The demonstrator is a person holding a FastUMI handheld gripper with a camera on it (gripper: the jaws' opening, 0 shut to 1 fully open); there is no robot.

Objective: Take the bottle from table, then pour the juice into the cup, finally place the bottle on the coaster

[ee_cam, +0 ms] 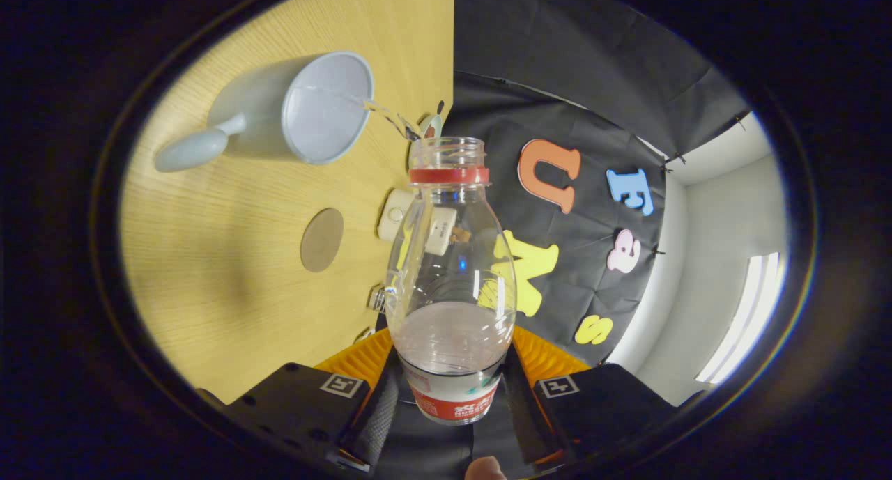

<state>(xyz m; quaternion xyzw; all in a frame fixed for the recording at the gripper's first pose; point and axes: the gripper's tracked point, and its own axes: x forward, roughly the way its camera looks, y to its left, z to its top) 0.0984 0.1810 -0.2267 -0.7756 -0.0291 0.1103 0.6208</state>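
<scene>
A: How is the gripper seen?

B: Its fingers are closed on the bottle, pressed against both sides near the labelled base; the bottle is held tilted on its side, uncapped, with a thin clear stream running from its mouth into the cup.

A: And the rest?

B: The cup is seen on the table; the round coaster lies near it, between cup and fingers.

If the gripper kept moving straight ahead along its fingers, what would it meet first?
The gripper is shut on the bottle, whose mouth points at the booth wall; likely that, though depth is unclear.
</scene>
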